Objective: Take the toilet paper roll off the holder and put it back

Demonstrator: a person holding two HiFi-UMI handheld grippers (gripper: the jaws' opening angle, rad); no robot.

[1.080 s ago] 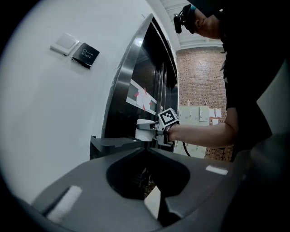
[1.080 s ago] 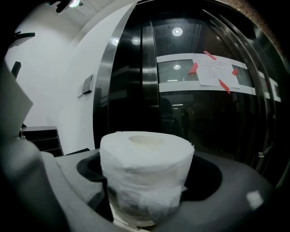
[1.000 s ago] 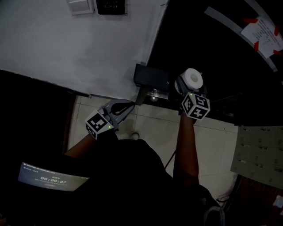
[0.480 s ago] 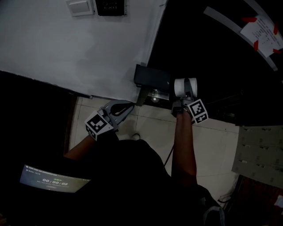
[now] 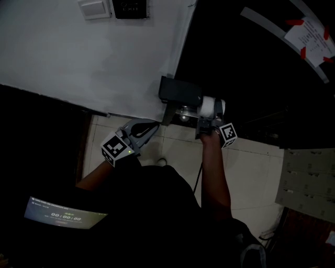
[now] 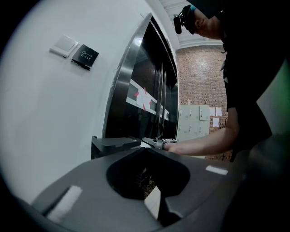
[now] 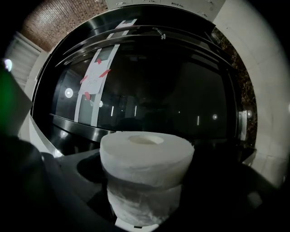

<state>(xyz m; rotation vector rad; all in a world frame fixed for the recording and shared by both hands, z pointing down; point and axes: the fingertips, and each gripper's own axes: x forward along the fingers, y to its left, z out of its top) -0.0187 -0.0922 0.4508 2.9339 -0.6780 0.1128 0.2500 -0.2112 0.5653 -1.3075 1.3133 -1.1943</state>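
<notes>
While clamped between right gripper (image 5: 210, 114) fingers: white toilet paper roll (image 7: 146, 172), beside black wall holder (image 5: 179, 91).
Left gripper (image 5: 153, 124): fingers together, empty.

Place: building lobby | evidence: exit button (image 6: 85, 56), glass door (image 6: 152, 102), lockers (image 6: 192, 123), brick wall (image 6: 199, 74)

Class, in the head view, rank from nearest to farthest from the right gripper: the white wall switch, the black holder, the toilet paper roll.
1. toilet paper roll, held by the right gripper in its jaws.
2. black holder, just left of the roll.
3. white wall switch, top left, high on the wall.
</notes>
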